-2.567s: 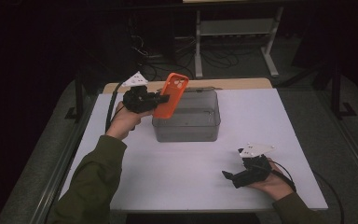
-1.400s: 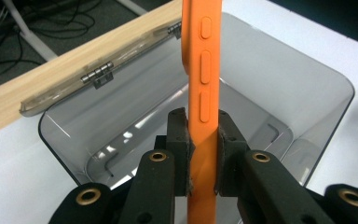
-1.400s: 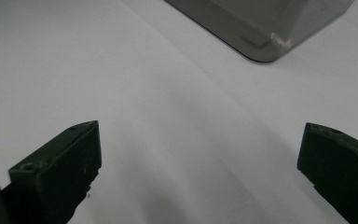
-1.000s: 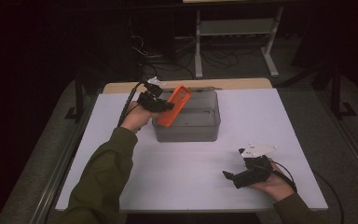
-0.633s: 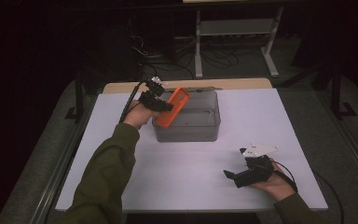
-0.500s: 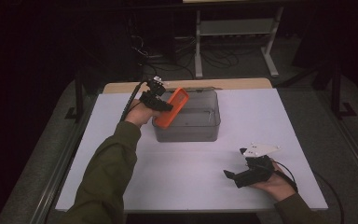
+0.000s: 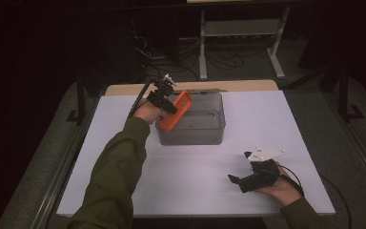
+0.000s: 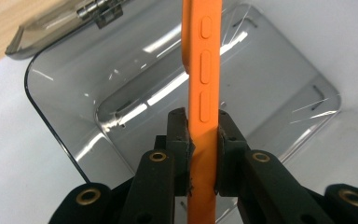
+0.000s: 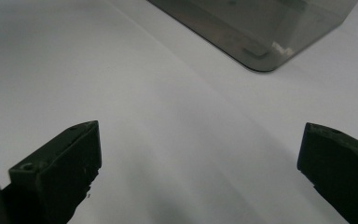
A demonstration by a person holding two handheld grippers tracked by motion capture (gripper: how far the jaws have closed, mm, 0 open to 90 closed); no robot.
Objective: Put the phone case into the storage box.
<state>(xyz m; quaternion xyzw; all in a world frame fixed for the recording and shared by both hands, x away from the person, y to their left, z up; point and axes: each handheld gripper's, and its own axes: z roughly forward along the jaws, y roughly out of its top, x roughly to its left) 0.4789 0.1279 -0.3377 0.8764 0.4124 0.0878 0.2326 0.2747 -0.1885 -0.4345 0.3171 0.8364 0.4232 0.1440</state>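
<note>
Clamping the orange case [image 8: 204,93] edge-on, your left gripper [image 8: 200,140] holds it over the box's [image 7: 205,131] left rim. Lower it well inside before letting go. Your right gripper [image 7: 240,180] rests open, near right.

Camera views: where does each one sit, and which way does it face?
High view: above the table, looking forward and down; both forearms show.
Left gripper view: on the left gripper, looking down along its fingers, which clamp the orange phone case over the grey bin.
Right gripper view: on the right gripper, low, open fingers facing the bin.
All three share the bin.
</note>
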